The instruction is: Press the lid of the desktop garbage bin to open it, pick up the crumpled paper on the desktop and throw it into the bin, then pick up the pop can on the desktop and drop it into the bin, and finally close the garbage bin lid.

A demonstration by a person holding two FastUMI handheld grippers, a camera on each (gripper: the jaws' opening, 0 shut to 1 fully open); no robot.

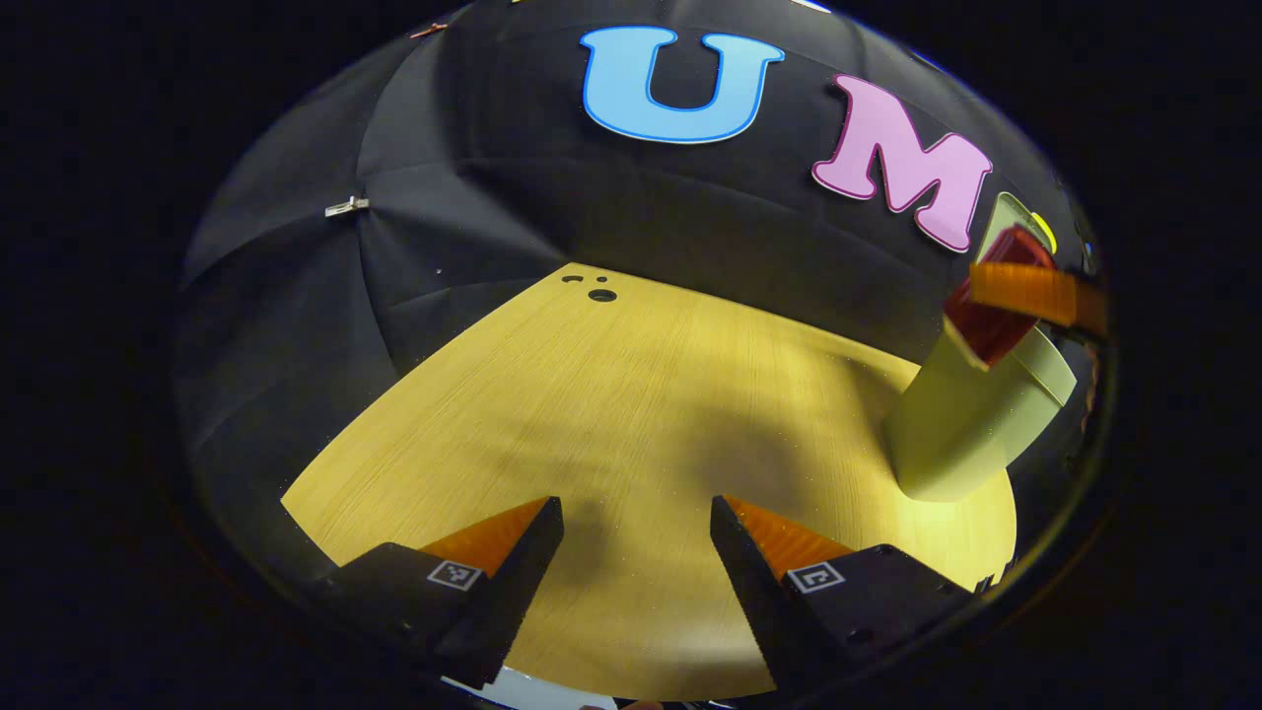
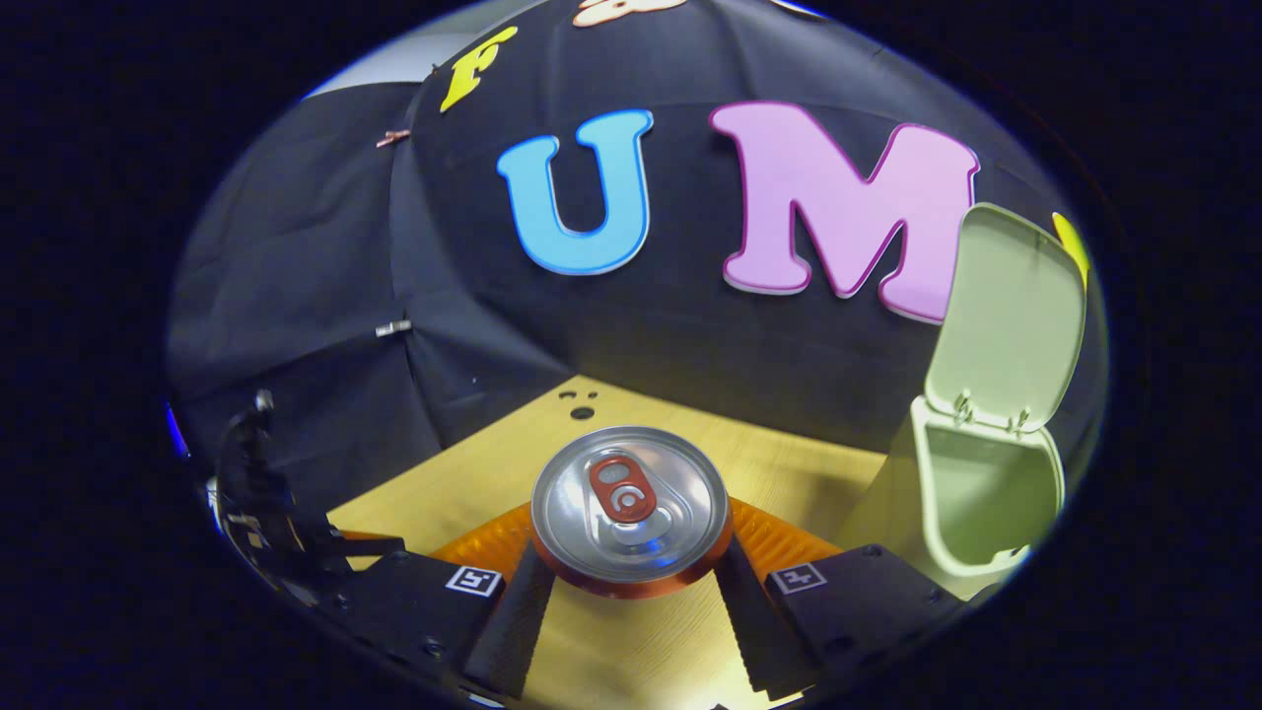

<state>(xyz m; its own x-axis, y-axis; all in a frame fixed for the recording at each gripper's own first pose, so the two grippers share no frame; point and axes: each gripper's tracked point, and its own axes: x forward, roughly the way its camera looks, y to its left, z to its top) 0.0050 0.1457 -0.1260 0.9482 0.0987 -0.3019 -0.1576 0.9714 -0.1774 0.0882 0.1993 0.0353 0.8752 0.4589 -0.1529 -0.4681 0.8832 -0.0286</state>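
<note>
right gripper [image 2: 631,582] is clamped on the pop can [image 2: 631,508], held upright for the open garbage bin [image 2: 986,493] at 3 o'clock, while left gripper [image 1: 636,562] sits apart.

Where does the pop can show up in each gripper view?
Left gripper view: far right, the pop can held over the green bin.
Right gripper view: bottom centre, the can top-on between the right claw fingers.
Shared landmark: the bin.
</note>
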